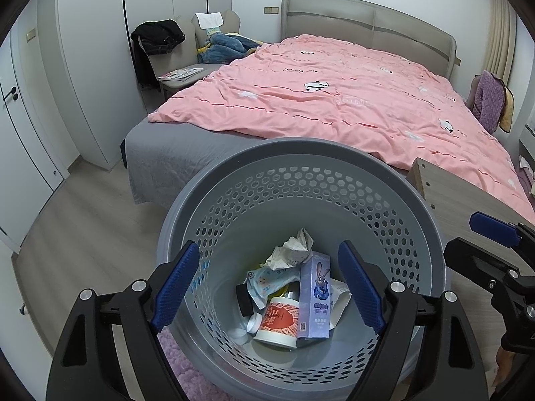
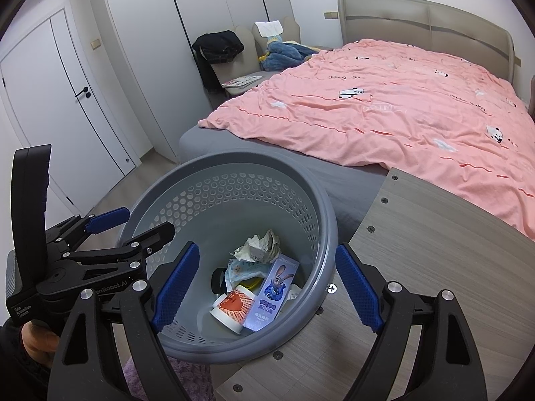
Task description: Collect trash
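Observation:
A grey perforated trash basket (image 1: 301, 153) stands on the floor by the bed; it also shows in the right wrist view (image 2: 214, 170). Inside lie a purple rabbit-print box (image 1: 314, 300), a white cup with red print (image 1: 279, 324), a crumpled paper wad (image 1: 296, 244), a blue-white wrapper (image 1: 267, 280) and a small black object (image 1: 243, 299). My left gripper (image 1: 267, 287) is open and empty above the basket's mouth. My right gripper (image 2: 267, 287) is open and empty over the basket's right rim, and it shows at the right edge of the left wrist view (image 1: 495, 234).
A wooden table top (image 2: 418, 267) adjoins the basket on the right. A bed with a pink duvet (image 1: 334, 100) lies behind. Chairs with clothes (image 1: 160, 40) stand by white wardrobes (image 1: 90, 67). A purple fluffy rug (image 1: 187, 367) lies under the basket.

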The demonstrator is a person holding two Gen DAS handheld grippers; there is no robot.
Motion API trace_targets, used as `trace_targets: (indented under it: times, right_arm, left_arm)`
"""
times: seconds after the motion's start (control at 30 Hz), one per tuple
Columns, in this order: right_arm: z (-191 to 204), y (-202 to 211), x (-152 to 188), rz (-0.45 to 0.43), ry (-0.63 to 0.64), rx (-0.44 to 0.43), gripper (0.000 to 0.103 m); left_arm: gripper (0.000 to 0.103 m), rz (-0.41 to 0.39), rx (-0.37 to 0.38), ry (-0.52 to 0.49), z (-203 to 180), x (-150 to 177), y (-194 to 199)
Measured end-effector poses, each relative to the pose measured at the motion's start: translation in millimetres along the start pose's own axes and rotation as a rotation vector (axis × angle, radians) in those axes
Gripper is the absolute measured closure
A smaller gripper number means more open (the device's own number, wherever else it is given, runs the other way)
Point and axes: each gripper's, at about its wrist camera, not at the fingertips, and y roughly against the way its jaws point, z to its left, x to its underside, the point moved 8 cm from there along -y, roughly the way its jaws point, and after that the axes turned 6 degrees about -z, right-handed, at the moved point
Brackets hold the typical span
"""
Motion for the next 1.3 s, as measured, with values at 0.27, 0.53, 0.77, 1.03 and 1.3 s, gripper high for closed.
trace_targets:
  times: [0.27, 0.53, 0.77, 1.03, 1.3]
  right_arm:
    - [-1.6, 0.5, -0.4, -0.001, -0.001, 0.0, 0.021]
    - [-3.4, 1.6, -1.4, -0.004, -0.001, 0.0, 0.021]
    - [-5.0, 4.0, -5.6, -0.008, 0.0, 0.003, 0.021]
    - [-5.4, 4.9, -8.4, -0.01, 0.0, 0.002, 0.021]
    - [-5.2, 4.8, -7.8, -0.01, 0.001, 0.003, 0.021]
  left_arm:
    - [0.022, 0.006, -0.002, 0.002, -0.3, 0.3, -0.1]
    - [0.022, 0.002, 0.003, -0.002, -2.1, -0.2, 2.5]
    - [0.022, 0.0, 0.004, -0.001, -3.3, -3.0, 3.6]
    - [0.022, -0.002, -0.004, -0.006, -3.2, -4.2, 3.8]
    - [0.022, -0.005, -0.009, -0.01, -4.5, -5.6, 4.2]
